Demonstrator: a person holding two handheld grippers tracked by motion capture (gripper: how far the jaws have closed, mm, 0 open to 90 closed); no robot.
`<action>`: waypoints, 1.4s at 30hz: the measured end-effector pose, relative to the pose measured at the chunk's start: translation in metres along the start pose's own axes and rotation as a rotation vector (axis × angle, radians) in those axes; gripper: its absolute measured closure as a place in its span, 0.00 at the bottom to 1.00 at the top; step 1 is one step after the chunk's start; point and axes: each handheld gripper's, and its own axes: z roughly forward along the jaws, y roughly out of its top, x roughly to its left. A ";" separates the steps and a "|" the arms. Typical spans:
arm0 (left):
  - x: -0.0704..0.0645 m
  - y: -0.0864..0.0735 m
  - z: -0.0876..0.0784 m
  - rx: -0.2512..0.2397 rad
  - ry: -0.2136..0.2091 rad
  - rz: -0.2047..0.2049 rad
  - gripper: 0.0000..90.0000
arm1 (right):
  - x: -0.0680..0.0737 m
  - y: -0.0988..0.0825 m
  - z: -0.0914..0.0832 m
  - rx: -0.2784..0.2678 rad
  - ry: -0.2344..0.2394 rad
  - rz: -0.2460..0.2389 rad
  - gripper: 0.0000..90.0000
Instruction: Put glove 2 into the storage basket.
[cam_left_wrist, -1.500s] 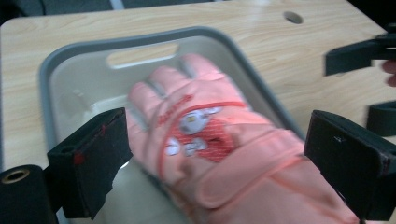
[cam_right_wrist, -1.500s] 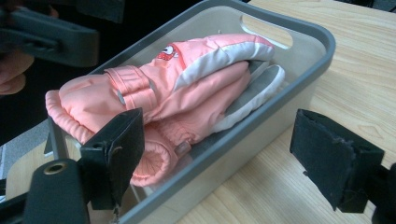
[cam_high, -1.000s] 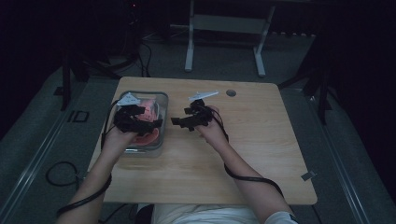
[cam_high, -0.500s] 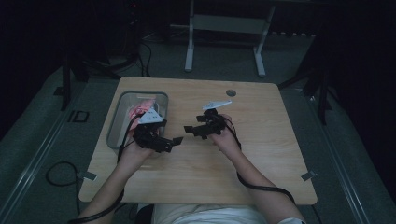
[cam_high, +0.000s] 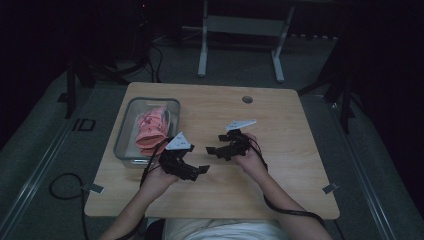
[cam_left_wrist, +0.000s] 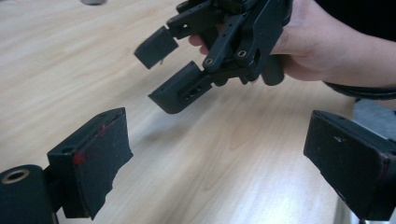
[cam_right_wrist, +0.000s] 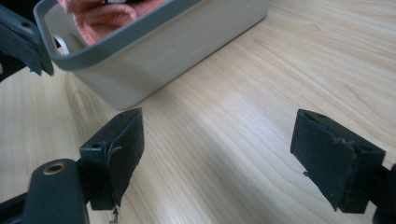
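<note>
A grey plastic bin (cam_high: 121, 134) stands on the left part of the wooden table (cam_high: 290, 125) with a pink cloth (cam_high: 152, 131) bundled inside. My left gripper (cam_high: 198, 170) is open just right of the bin's front corner, low over the bare wood. My right gripper (cam_high: 212, 150) is open too, a short way off and pointing left toward the bin. The left gripper view has its own jaws (cam_left_wrist: 219, 163) wide apart with nothing between them, and the right gripper (cam_left_wrist: 170, 70) ahead in a hand. In the right gripper view the spread jaws (cam_right_wrist: 224, 156) face the bin (cam_right_wrist: 187, 42) and the cloth (cam_right_wrist: 100, 14).
A round cable hole (cam_high: 247, 99) sits near the table's far edge. Cables trail from both grippers off the front edge. Beyond the table stands a metal frame (cam_high: 240, 30) on dark floor. Bare wood lies to the right of the hands.
My left gripper came off the bin and moved toward the front middle of the table. The right gripper also drew nearer the front edge. The cloth stays in the bin.
</note>
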 end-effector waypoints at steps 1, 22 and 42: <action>0.000 -0.002 0.003 0.000 -0.009 -0.006 0.07 | 0.000 -0.002 -0.001 -0.002 -0.001 -0.003 0.19; -0.017 -0.033 0.045 0.028 -0.088 0.040 0.07 | 0.000 -0.044 -0.006 0.029 -0.007 -0.055 0.17; -0.028 -0.057 0.071 0.128 0.000 0.133 0.07 | -0.003 -0.078 -0.013 0.040 -0.035 -0.054 0.16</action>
